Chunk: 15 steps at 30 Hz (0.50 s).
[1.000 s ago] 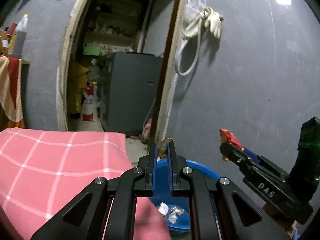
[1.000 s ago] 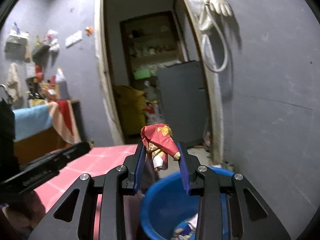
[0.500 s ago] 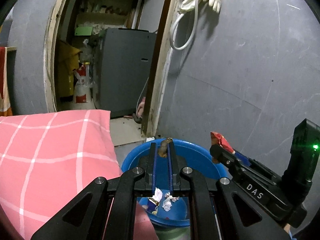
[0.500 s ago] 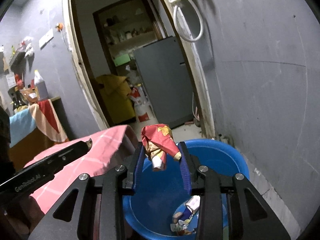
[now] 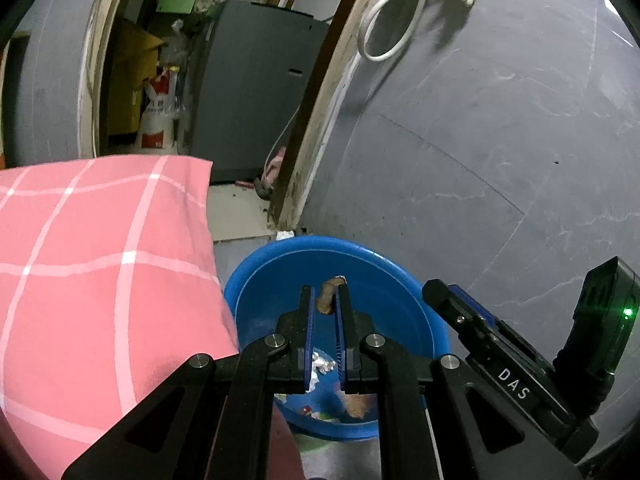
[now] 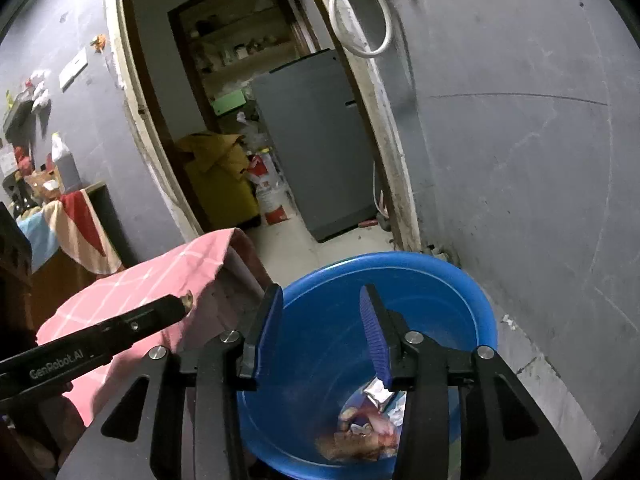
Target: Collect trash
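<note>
A blue plastic basin [image 5: 400,280] [image 6: 440,276] stands on the floor by the grey wall, with crumpled wrappers [image 6: 372,420] [image 5: 322,364] at its bottom. My left gripper [image 5: 325,294] is shut on a small brown scrap of trash [image 5: 327,300] and holds it over the basin. My right gripper [image 6: 320,300] is open and empty above the basin; it also shows at the right of the left wrist view [image 5: 436,286]. The left gripper's tip shows in the right wrist view [image 6: 176,306].
A table under a pink checked cloth [image 5: 100,264] [image 6: 168,272] stands just left of the basin. Behind is a doorway with a grey fridge [image 6: 316,140], a yellow bin [image 6: 220,184] and a sack [image 5: 158,120]. A hose and glove [image 5: 400,8] hang on the wall.
My right gripper opened and the red wrapper dropped into the basin. Both grippers tilted down and moved over the basin. The left still holds the brown scrap.
</note>
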Each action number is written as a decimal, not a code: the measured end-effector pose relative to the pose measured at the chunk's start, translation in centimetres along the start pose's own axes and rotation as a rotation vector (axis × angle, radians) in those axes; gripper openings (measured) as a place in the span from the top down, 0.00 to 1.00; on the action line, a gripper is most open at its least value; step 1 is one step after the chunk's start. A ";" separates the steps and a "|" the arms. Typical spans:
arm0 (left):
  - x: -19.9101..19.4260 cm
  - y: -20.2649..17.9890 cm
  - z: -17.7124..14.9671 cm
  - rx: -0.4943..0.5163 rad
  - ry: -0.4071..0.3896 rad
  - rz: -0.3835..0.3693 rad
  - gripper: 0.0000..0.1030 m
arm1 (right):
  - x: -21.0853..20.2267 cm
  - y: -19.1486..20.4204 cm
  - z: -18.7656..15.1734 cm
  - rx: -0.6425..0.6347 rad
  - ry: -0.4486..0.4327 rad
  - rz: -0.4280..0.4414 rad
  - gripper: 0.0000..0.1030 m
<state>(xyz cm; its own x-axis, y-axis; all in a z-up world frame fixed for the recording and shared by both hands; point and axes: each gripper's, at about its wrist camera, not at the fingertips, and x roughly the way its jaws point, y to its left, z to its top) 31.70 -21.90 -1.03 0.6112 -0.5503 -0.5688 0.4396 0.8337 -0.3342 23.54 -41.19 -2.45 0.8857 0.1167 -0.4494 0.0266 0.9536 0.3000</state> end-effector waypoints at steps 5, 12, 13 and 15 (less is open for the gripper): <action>0.0 0.1 0.1 -0.016 0.013 -0.002 0.89 | -0.3 -0.1 0.0 0.003 -0.010 -0.005 0.54; -0.8 0.3 0.1 -0.031 -0.014 0.007 0.67 | -0.2 -0.1 0.0 0.010 -0.018 -0.011 0.50; -0.9 0.3 0.2 -0.034 -0.016 0.009 0.67 | -0.2 -0.1 0.0 0.011 -0.019 -0.011 0.50; -1.3 0.5 0.2 -0.042 -0.028 0.018 0.67 | -0.3 -0.2 0.0 0.014 -0.022 -0.012 0.50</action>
<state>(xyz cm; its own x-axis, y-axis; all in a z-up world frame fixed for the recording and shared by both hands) 31.30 -20.81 -0.29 0.6371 -0.5361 -0.5538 0.4013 0.8441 -0.3556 23.28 -41.38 -2.38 0.8954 0.0991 -0.4340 0.0433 0.9509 0.3064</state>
